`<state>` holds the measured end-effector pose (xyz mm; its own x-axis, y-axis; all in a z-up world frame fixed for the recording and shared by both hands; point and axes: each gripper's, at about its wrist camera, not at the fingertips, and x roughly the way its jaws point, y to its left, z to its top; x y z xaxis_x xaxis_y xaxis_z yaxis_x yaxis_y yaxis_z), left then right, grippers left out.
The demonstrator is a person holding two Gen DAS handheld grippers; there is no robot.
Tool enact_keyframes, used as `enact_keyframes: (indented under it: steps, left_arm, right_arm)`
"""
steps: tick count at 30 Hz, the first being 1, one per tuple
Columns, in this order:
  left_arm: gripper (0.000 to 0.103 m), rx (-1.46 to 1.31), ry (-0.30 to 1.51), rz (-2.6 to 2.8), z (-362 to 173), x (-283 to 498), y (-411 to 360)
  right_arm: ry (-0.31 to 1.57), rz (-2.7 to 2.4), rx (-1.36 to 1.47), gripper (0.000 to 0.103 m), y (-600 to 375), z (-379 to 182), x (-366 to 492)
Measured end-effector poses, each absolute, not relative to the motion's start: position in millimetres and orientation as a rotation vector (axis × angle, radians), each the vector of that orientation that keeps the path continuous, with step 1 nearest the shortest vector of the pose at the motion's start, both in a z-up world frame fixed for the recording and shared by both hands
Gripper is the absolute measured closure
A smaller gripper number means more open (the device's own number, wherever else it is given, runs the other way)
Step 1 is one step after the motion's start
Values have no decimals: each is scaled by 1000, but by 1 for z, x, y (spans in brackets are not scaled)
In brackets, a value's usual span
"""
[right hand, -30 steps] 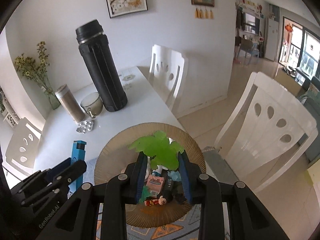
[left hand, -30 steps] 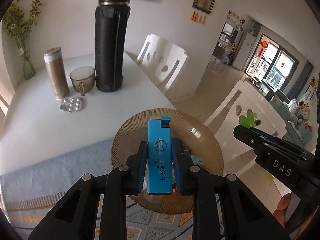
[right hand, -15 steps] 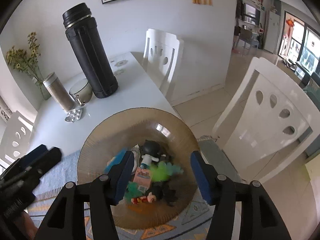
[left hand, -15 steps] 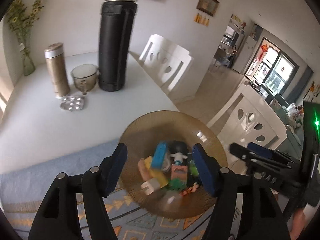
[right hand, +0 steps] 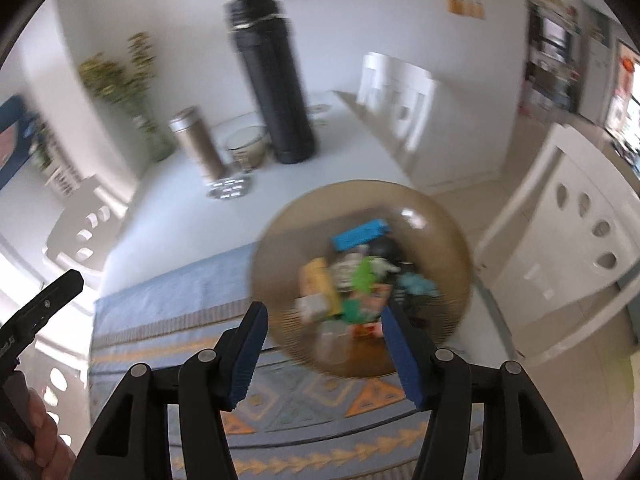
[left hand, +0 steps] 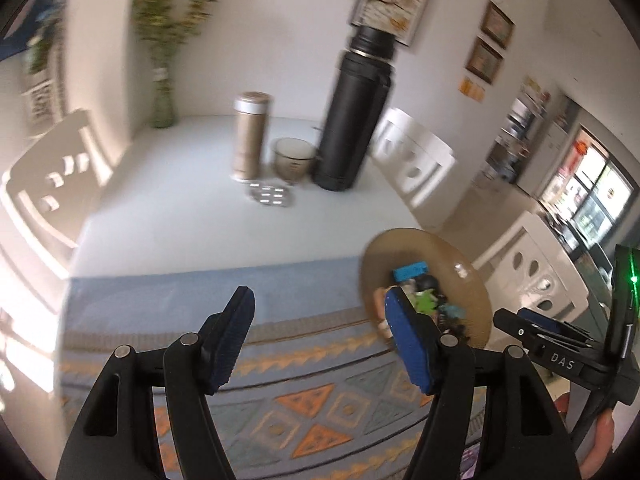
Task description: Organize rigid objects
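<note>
Now that the blue lighter (right hand: 360, 235) and green toy (right hand: 366, 276) lie in the brown glass plate (right hand: 280, 240) at frame centre, both the left gripper (left hand: 320, 336) and right gripper (right hand: 322, 354) stand apart and empty, so that drop looks done.

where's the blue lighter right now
The blue lighter lies in the brown plate, at the far side of the toy pile, next to a dark round toy.
</note>
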<state>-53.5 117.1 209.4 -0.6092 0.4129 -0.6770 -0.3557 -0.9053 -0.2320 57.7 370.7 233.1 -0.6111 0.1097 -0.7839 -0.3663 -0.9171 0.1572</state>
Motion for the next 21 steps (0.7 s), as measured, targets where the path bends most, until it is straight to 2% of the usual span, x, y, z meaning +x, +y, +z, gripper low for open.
enact_keyframes:
  steps: [11, 21]
  left_arm:
    - [37, -1135, -193, 2643, 204, -9, 20]
    - [37, -1346, -140, 2684, 137, 25, -3]
  right_arm:
    - [307, 2746, -1415, 43, 246, 215, 58]
    - [211, 2713, -1591, 43, 189, 155, 61]
